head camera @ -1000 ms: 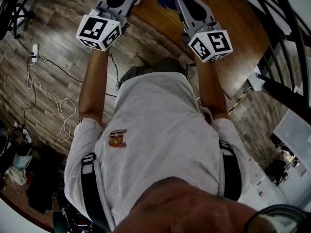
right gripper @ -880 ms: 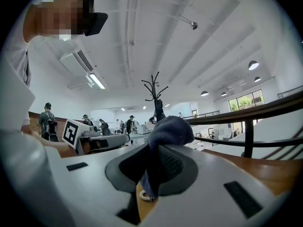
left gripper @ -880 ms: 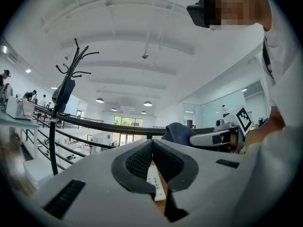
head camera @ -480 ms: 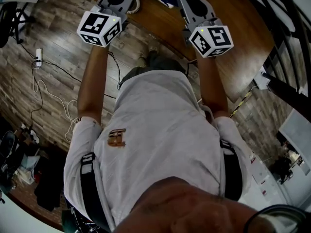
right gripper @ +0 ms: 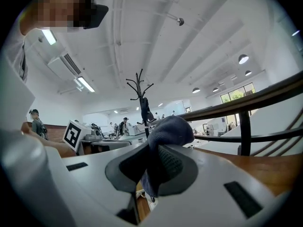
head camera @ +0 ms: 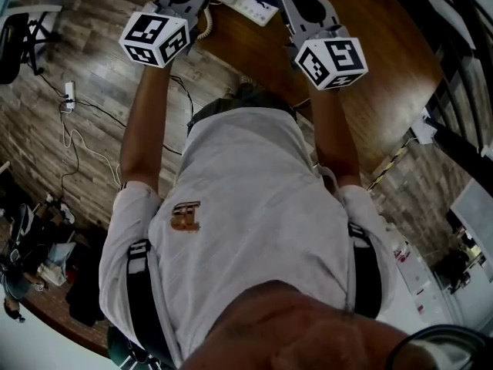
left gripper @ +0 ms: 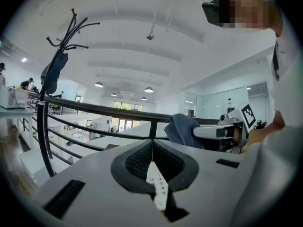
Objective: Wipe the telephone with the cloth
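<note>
**Telephone (head camera: 246, 5) edges into view**

More of its white body now shows on the counter (head camera: 362, 60), lying between both tools. Right tool (right gripper: 150, 161), clamped on the blue cloth (right gripper: 168, 126), hangs just right of it. Left tool (left gripper: 152, 148), jaws together and empty, hovers over its keypad.

Overall light: bright and even in both gripper views; the head view is dimmer, with dull colours.
Sources: round ceiling lamps (left gripper: 99, 84) and a long tube lamp (right gripper: 49, 37) glow white; daylight enters by the far windows (left gripper: 125, 106).
Glare: the white ceiling washes out around the lamps.
Shadows: soft, without hard edges.
Distortion: strong fisheye; the railing (right gripper: 245, 131) bends, and black corners frame both gripper views.
Focus: the lowest part of the head view is blurred; the dark cloth (right gripper: 168, 126) shows little detail.
</note>
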### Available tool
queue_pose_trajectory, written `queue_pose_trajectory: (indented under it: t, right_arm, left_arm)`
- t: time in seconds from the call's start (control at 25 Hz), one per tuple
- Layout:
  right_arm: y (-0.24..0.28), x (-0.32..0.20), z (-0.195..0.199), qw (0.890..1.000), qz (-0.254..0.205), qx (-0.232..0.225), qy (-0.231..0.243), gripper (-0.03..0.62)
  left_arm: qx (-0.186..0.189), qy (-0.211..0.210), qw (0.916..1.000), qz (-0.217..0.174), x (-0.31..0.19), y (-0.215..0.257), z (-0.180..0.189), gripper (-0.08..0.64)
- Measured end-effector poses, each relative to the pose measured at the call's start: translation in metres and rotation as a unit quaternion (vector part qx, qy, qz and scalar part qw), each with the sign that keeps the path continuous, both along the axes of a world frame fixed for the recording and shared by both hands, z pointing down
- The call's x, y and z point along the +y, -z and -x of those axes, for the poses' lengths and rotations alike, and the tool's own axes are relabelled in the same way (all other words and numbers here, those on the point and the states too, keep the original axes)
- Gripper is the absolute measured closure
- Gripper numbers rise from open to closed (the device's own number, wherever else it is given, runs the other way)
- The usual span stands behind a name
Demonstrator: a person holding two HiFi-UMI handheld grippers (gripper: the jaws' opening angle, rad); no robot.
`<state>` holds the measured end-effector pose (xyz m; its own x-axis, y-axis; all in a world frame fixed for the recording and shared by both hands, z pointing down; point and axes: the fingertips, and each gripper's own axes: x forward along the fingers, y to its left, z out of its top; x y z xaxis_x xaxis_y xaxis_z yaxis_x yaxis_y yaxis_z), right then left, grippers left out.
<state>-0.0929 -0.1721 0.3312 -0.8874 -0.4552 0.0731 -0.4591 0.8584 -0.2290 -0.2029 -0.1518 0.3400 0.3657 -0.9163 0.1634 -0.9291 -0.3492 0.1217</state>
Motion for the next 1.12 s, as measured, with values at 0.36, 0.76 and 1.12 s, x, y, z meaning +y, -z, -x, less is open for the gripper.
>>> queue_pose_trajectory:
  t: [0.36, 0.76, 1.12]
  right_arm:
    - [-0.018, -0.050, -0.006, 1.000, 0.027, -0.001, -0.008, 0.532]
    - [-0.030, -0.069, 0.010, 0.998, 0.043, 0.012, -0.035, 0.532]
    - [-0.046, -0.089, 0.037, 0.994, 0.096, 0.025, -0.043, 0.532]
  left_arm:
    - [0.000, -0.014, 0.9967, 0.080, -0.055, -0.033, -0.003, 0.477]
    - [-0.006, -0.068, 0.9856, 0.154, -0.085, -0.071, 0.004, 0.446]
    - [-0.023, -0.117, 0.9664, 0.228, -0.103, -0.106, 0.019, 0.428]
